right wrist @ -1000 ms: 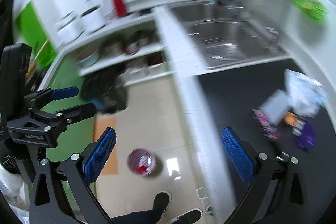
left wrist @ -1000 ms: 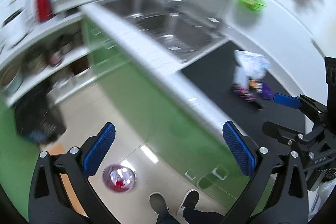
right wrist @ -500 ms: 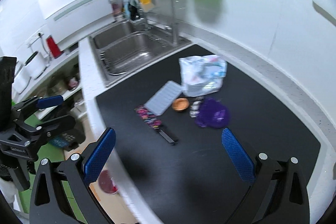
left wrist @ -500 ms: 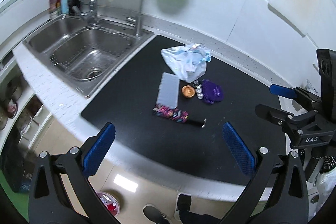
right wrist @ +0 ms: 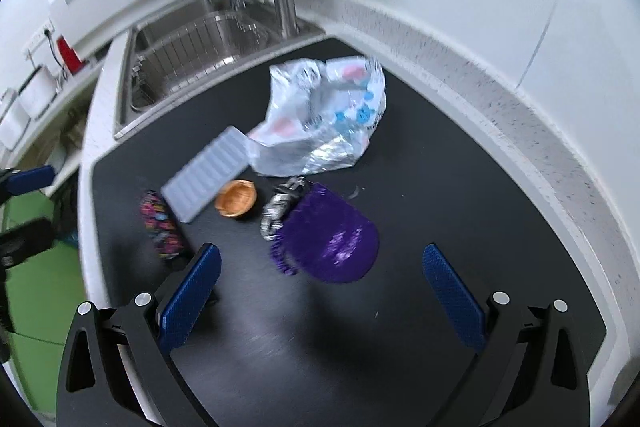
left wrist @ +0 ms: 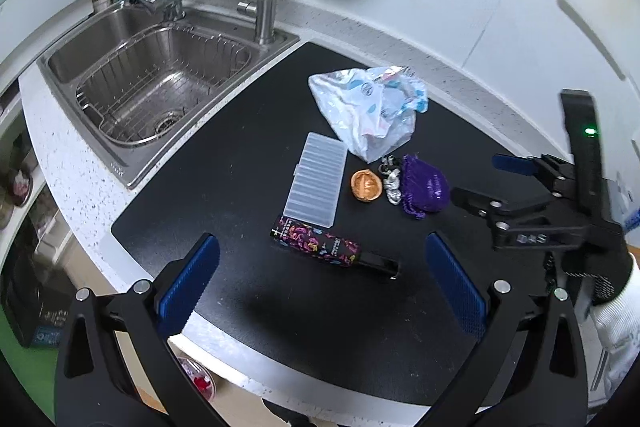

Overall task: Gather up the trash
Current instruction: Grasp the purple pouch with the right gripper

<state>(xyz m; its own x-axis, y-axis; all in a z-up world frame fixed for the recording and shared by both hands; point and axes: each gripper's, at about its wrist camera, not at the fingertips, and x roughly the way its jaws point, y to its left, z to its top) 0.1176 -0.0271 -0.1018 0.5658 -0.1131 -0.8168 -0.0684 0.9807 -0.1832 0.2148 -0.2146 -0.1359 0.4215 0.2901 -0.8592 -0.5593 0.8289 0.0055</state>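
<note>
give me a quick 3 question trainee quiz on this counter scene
1. True or false: the left gripper is shut on the patterned tube.
2. Which item lies between the clear ribbed lid and the purple pouch? A) a spoon B) the small orange dish C) a sponge
3. Fill in: the crumpled plastic bag lies on the ____ mat, right of the sink.

Key: 1 false, both grippers are open and hold nothing; 2 B; 3 black.
</note>
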